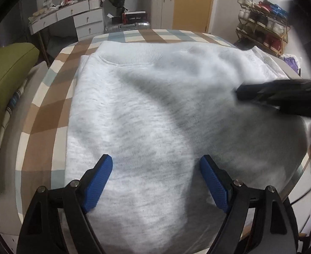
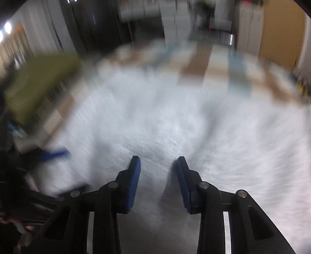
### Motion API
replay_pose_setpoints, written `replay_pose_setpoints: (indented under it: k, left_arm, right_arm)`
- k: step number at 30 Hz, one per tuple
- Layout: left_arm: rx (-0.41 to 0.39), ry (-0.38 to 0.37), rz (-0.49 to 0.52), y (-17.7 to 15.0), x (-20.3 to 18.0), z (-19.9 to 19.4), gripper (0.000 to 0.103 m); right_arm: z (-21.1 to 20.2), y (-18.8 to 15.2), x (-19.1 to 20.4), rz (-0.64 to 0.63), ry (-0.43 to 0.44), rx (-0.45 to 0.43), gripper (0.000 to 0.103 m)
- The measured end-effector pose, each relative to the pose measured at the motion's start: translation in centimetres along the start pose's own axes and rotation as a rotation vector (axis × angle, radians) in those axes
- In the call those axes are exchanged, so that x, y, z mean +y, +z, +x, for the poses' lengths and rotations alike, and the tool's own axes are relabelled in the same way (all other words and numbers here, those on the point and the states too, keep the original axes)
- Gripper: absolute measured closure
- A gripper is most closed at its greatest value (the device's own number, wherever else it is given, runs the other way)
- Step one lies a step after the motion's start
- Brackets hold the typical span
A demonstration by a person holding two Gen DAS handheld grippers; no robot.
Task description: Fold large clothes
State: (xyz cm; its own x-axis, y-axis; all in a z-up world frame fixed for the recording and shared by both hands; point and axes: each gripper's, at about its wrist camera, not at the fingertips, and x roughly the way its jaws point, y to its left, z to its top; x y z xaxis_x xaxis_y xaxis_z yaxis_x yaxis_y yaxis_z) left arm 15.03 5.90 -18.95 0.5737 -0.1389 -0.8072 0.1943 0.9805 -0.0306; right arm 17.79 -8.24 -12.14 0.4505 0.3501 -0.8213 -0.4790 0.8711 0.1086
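Hovering over a light grey sweatshirt (image 1: 155, 116) that lies spread flat across the worktop (image 1: 41, 131) with its checked brown, cream and blue cloth, I hold my left gripper (image 1: 156, 165) above the near part of the garment, its blue-padded jaws standing wide apart with only fabric showing below them and nothing pinched. The ribbed collar sits at the far side, towards the white drawers (image 1: 79, 21). My right gripper (image 2: 158, 165) hangs over the same sweatshirt, its view blurred; its jaws stand only partly apart, a clear gap between the pads, gripping nothing. In the left view its dark body reaches in from the right edge, low over the cloth. A green cushion (image 1: 4, 84) lies off the worktop's left side
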Motion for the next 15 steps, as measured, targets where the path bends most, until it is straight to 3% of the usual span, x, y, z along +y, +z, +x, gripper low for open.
replay_pose_setpoints:
  k: [1,4,6,8,9,12,13,15]
  left_arm:
    - [-0.007,0.003,0.003,0.0,-0.1,-0.1,0.021]
    - [-0.032,-0.002,-0.007,-0.6,-0.4,0.1,0.021]
    - [-0.043,0.002,-0.011,-0.8,-0.5,0.0,0.021]
    - [-0.047,0.004,-0.017,-1.0,-0.2,-0.3,0.021]
    - [-0.051,0.005,-0.017,-1.1,-0.2,-0.4,0.021]
    - [-0.056,0.008,-0.014,-1.2,-0.3,-0.3,0.021]
    - [-0.059,0.011,-0.011,-1.3,-0.4,-0.4,0.021]
    - [-0.063,0.011,-0.011,-1.4,-0.4,-0.4,0.021]
  right_arm:
    - [0.4,0.1,0.1,-0.018,-0.007,-0.027,0.068]
    - [-0.2,2.4,0.3,-0.046,-0.009,0.019,0.072]
    - [-1.6,4.3,-0.1,-0.023,0.033,-0.052,0.072]
    - [-1.4,6.1,-0.5,-0.003,0.001,-0.085,0.072]
    - [-0.3,6.9,-0.7,0.006,-0.017,-0.064,0.070]
    - [5.8,7.1,-0.9,-0.008,-0.068,0.118,0.068]
    - [5.8,7.0,0.0,-0.066,-0.090,0.044,0.065]
    - [5.7,6.9,1.0,-0.126,-0.130,0.071,0.065]
